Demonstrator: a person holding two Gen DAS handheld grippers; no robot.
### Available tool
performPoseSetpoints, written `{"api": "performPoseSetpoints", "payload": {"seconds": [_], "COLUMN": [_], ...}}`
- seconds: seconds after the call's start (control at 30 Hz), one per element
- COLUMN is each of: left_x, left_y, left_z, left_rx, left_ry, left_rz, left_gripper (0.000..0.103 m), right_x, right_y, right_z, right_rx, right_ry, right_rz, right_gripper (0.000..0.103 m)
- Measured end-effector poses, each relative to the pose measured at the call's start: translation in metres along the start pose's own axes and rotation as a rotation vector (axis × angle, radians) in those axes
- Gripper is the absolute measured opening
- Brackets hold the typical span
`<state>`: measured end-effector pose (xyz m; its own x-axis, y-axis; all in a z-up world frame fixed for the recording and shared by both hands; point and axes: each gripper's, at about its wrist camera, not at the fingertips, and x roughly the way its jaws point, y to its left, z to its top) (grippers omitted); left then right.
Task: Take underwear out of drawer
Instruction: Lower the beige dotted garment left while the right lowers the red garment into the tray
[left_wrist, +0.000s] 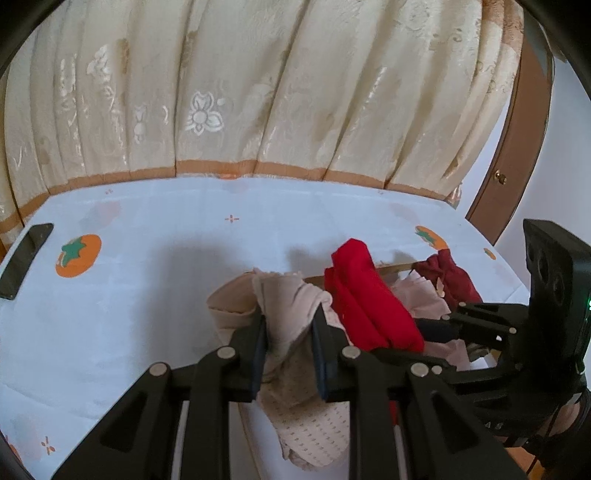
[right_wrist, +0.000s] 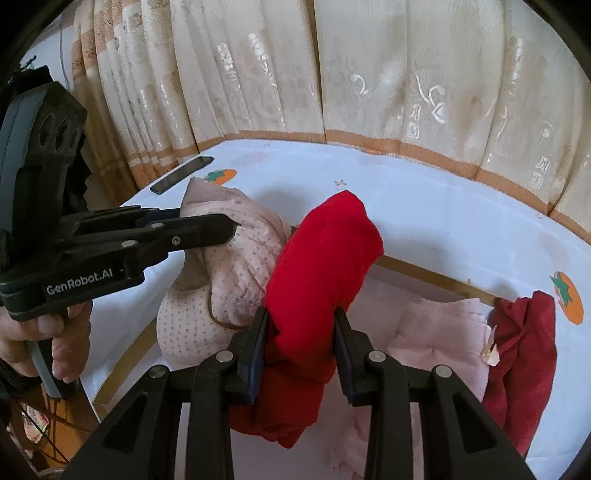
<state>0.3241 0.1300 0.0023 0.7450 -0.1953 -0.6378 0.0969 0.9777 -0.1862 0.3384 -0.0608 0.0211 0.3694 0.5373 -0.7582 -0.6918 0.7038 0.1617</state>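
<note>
The left claw is clamped on beige dotted underwear, lifted above the drawer. Just beside it, the right claw grips red underwear, also raised. Pink cloth and a maroon garment lie in the drawer below. A phone rests on the tablecloth.

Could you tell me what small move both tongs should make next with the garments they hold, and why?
Probably carry both forward and lower them onto the white tablecloth. The left tongs are shut on the beige underwear, the right tongs on the red underwear, both raised above the drawer.
</note>
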Motion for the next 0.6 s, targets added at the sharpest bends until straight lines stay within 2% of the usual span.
{"api": "performPoseSetpoints", "payload": {"seconds": [0.6], "left_x": [0.026], "left_y": [0.007], "left_z": [0.004], "left_rx": [0.004], "left_ry": [0.091], "left_rz": [0.011], "left_gripper": [0.020], "right_x": [0.013], "right_y": [-0.002], "right_z": [0.004], "right_rx": [0.010], "right_ry": [0.059], "right_rz": [0.013], "right_gripper": [0.038]}}
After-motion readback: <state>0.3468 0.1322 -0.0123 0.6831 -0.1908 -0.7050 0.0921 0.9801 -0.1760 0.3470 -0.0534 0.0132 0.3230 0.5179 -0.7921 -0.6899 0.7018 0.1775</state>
